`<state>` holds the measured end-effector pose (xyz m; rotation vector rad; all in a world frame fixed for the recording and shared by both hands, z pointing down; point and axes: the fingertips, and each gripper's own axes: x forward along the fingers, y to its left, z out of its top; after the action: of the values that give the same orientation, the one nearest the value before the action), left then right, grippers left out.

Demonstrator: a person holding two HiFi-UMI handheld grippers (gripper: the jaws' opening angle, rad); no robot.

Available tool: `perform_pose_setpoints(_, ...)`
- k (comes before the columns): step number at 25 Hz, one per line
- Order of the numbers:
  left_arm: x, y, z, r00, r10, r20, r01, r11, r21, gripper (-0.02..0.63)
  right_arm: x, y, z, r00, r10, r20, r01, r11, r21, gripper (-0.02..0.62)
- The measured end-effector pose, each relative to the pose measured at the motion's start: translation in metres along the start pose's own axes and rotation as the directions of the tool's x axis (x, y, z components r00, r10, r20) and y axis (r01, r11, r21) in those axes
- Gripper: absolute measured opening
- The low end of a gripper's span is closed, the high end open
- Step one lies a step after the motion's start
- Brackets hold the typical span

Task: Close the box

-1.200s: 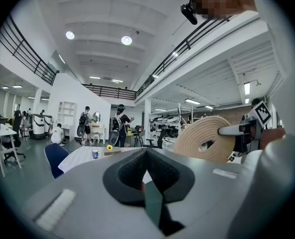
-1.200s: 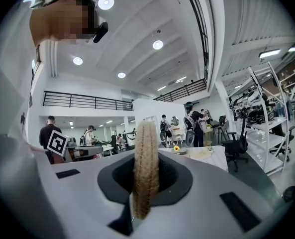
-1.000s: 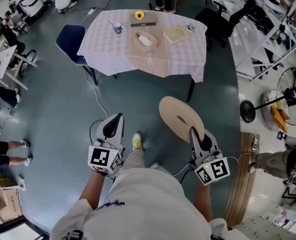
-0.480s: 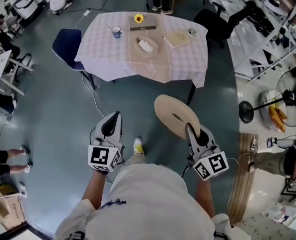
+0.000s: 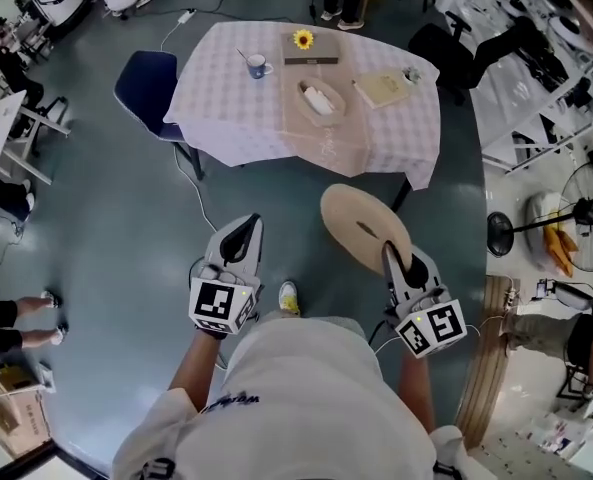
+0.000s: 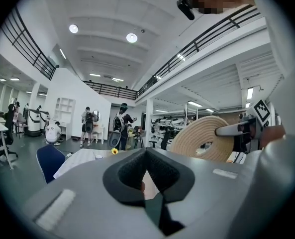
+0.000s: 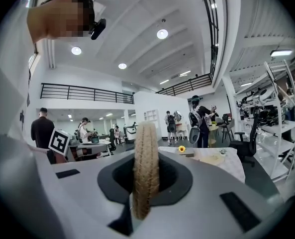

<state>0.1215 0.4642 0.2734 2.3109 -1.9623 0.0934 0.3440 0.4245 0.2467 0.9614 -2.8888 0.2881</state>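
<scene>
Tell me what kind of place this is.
Likely a big indoor lab or workshop hall: a railed upper balcony, metal shelves along one wall, and a cloth-covered table standing on the open grey floor.

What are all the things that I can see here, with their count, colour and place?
Table: one, pale checked cloth, top centre.
Woven box: one, beige, open, middle of table.
Mug: one, blue and white, table's far left.
Sunflower: one, yellow, table's far edge.
Book: one, cream, right of box.
Chair: one, blue, left of table.
Lid: one, beige, round, in right gripper.
Left gripper: one, grey, fingers together, empty.
Right gripper: one, grey, fingers shut on lid.
</scene>
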Motion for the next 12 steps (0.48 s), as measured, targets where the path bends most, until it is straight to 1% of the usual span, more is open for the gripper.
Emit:
perform_pose_setpoints(4, 0.011, 0.017, -0.001, 0.999, -0.038, -0.009, 0.038, 0.999, 0.004, 0.002, 0.019, 0.007, -0.002, 1.000, -0.014, -0.020, 0.014, 1.000, 0.020, 0.032)
perform_pose_setpoints(8, 0.022, 0.010, -0.008, 0.996, -0.088, -0.007, 0.088, 0.996, 0.005, 0.002, 0.021, 0.006, -0.014, 0.998, -0.025, -0.053, 0.026, 1.000, 0.012, 0.031)
perform_pose_setpoints(12, 0.028, 0.012, -0.014, 0.996, -0.085, -0.006, 0.085, 0.996, -0.031, 0.002, 0.032, 0.004, -0.014, 0.998, -0.029, -0.063, 0.029, 1.000, 0.002, 0.032)
